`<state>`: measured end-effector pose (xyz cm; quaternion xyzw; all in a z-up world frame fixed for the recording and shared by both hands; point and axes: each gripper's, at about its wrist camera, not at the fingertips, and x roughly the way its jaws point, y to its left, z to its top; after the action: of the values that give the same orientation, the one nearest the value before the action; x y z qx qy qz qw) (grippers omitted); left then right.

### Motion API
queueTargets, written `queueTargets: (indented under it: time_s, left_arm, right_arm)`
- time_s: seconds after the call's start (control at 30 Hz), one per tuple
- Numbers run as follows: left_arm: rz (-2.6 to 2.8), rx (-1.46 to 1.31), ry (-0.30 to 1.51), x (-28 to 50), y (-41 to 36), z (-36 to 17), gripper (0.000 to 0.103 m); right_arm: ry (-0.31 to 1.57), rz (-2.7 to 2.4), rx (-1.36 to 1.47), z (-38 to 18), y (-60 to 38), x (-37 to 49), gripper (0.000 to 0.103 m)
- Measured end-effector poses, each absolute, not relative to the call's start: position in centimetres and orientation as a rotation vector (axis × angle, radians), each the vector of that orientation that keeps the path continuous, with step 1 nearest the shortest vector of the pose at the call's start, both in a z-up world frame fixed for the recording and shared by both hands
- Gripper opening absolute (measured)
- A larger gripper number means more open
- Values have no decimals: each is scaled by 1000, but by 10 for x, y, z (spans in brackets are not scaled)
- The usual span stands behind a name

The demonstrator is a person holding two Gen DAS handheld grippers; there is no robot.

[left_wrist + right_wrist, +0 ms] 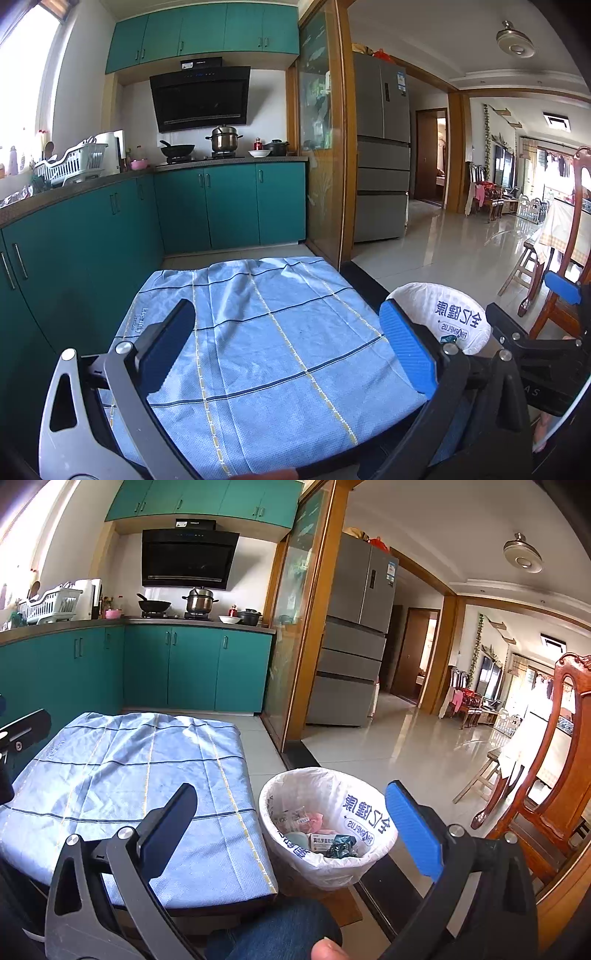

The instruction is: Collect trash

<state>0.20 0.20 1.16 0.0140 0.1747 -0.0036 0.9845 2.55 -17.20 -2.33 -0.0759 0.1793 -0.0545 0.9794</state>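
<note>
Both grippers, left [295, 347] and right [295, 827], spread wide, empty. Cloth [258, 332] bare; wrappers sit in bin [369, 853]. Collection looks finished.

This is a kitchen in a home. Green cupboards [229, 206] run along the wall. A stove holds a black pan [177, 149] and a shiny pot [224, 139], with a dark hood [201, 98] above them. A white dish rack [72, 164] sits on the counter. A big grey fridge [382, 147] stands by the doorway. Past it are wooden chairs [543, 775] and a shiny tiled floor [406, 753].
</note>
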Motion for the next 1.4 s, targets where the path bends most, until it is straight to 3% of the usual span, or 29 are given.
queueTargets:
  time_s: [1.4]
  left_arm:
    - [-12, 43, 371, 5, -5, 4, 100]
  right_arm:
    - [362, -136, -116, -23, -185, 17, 99]
